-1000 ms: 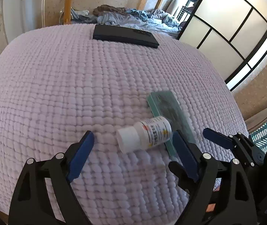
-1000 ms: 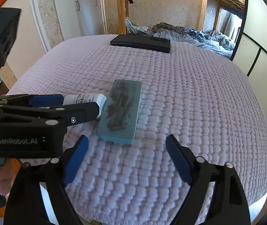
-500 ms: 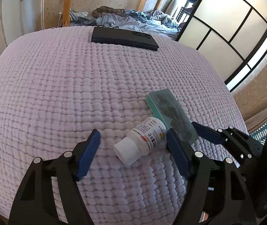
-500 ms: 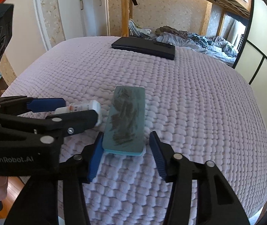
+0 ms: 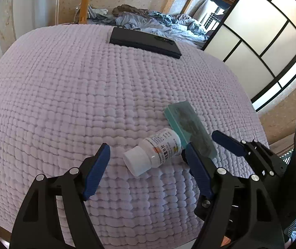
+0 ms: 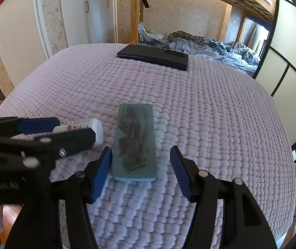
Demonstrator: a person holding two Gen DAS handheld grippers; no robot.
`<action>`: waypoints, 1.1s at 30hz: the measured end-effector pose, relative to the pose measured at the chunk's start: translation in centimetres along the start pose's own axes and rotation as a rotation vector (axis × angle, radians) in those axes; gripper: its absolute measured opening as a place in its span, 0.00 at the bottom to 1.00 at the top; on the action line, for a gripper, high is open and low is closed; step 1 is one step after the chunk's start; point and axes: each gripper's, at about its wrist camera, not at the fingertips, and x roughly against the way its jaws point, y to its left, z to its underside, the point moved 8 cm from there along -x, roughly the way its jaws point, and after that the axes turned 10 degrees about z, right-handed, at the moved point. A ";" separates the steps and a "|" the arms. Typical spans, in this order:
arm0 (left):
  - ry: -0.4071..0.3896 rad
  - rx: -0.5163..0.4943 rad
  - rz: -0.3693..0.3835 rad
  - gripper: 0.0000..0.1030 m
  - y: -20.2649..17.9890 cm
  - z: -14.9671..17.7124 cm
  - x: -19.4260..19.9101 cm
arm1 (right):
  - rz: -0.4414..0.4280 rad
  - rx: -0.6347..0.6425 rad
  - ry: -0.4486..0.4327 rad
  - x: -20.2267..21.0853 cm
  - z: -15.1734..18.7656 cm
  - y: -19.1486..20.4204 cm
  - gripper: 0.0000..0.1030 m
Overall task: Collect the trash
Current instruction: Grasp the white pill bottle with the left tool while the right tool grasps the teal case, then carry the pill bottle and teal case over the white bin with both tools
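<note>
Surface: a bed covered by a lilac waffle-textured quilt (image 5: 69,95); soft and lumpy, so whatever lies on it can sink or tip when pressed.

Bottle: the small white plastic pill bottle with a white cap and an orange-and-yellow label (image 5: 155,152) lies on its side near the bed's front edge, towards the right corner, cap pointing at the camera. Its base end sits just beside, perhaps touching, the box.

Box: the flat teal rectangular box with a dark scribbled pattern on top (image 6: 134,143) lies flat right of the bottle, its short end towards the front edge.

Left tongs (image 5: 146,158): spread wide on either side of the bottle, gripping nothing.

Right tongs (image 6: 140,168): spread wide, straddling the near end of the box, not yet pinching it.

Risk, roll: the bottle is round and lies askew between the blue pads; closing on it off-centre would likely squirt it out, possibly over the front edge.

Risk, collision: the left tongs' right finger is wedged close to the box and near the right tongs; closing both together could knock fingers or shove the box.

Risk, shallow hold: the box is thin, and pads that press into the quilt may skate over its top.

Bystander: a black flat rectangular case (image 6: 154,57) at the far edge, well apart.
</note>
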 end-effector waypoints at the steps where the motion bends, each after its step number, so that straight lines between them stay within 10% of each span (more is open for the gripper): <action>1: -0.005 -0.010 -0.007 0.74 0.0 0.1 -0.1 | 0.001 0.007 -0.001 -0.1 -0.1 0.1 0.56; 7: -0.024 -0.068 -0.046 0.68 -0.3 -0.1 -0.2 | -0.013 0.039 -0.006 -0.2 -0.2 0.9 0.41; 19: 0.002 -0.138 0.015 0.58 -0.2 -0.2 0.1 | -0.013 -0.007 -0.001 1.6 1.1 -1.7 0.40; 25: 0.039 -0.268 0.000 0.52 -0.7 0.1 -0.1 | 0.000 -0.058 -0.001 0.8 0.7 -2.4 0.59; 33: 0.051 -0.450 -0.071 0.36 -1.3 0.6 -0.3 | -0.041 -0.078 0.030 -0.5 0.5 -2.1 0.47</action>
